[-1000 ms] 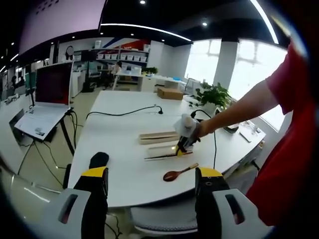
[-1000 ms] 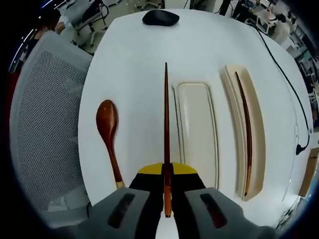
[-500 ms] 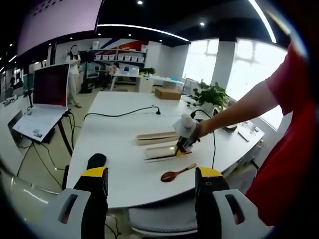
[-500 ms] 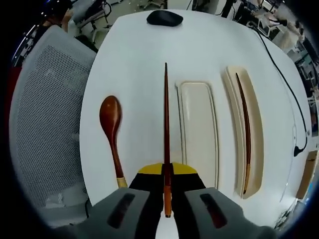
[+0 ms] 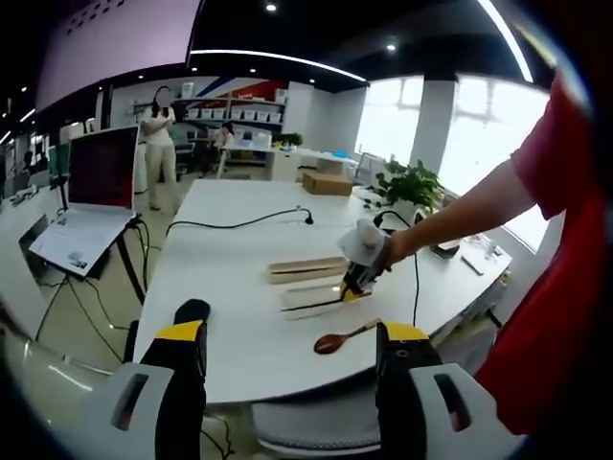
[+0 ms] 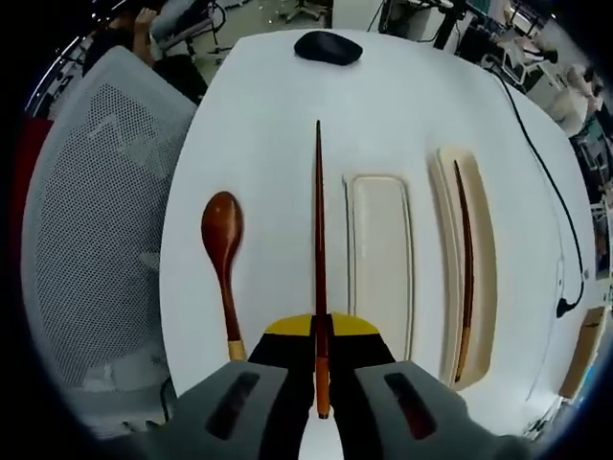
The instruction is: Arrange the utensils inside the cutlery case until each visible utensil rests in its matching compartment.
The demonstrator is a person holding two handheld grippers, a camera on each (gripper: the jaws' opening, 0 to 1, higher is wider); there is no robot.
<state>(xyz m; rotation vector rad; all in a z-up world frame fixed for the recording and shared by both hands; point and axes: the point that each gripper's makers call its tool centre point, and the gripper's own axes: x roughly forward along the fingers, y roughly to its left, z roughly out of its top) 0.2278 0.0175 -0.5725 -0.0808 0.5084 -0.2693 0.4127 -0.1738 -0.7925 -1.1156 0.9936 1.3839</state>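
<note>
Two fingers point(image 6: 273, 347) — tight on chopstick point(image 6: 319, 240)

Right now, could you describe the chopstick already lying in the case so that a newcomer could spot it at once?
On the white table lie two long cream trays side by side. The chopstick lies along the tray farther from the wooden spoon; the nearer tray is bare. Unlike the second chopstick, clamped in the right gripper above the table, it rests loose inside a compartment.

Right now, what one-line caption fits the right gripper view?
Right gripper shut on a chopstick, between wooden spoon and empty tray; second chopstick in far tray.
</note>
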